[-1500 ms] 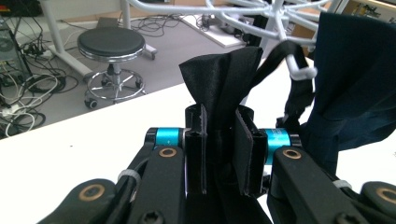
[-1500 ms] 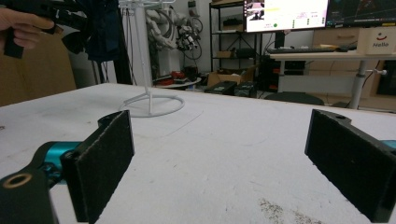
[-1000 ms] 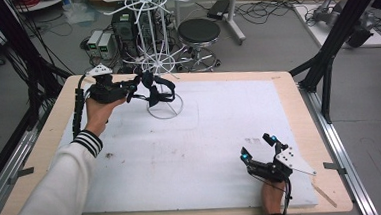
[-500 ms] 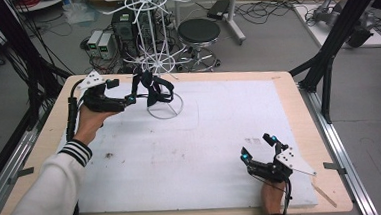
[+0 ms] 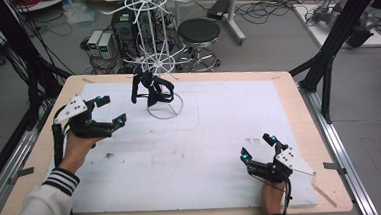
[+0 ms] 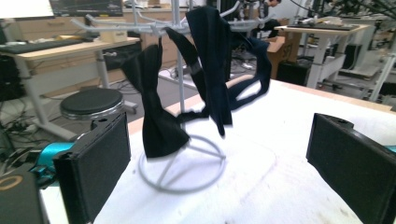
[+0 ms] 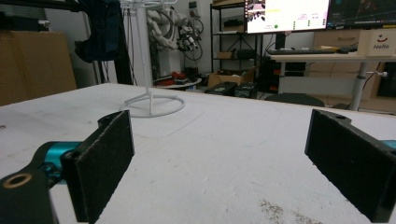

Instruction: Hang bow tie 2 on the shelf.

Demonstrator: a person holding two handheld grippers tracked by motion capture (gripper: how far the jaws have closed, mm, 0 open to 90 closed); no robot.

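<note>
Left gripper (image 5: 112, 111) withdrawn from rack (image 5: 164, 108); fingers just opened.
Both grippers' fingers spread, empty; black strap (image 6: 159, 112) hangs on rack; right gripper (image 5: 256, 148) over worktop (image 5: 220, 135).

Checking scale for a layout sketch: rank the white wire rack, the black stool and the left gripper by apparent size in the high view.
1. white wire rack, clearly largest.
2 and 3. black stool and left gripper: they look alike, and the stool stands farther off, so no ranking.

- Black bow tie (image 6: 159, 116) hangs limp from an arm of the white wire rack (image 5: 156, 49), its lower end just above the rack's ring base.
- A second black strap (image 6: 212, 65) hangs beside it on the rack.
</note>
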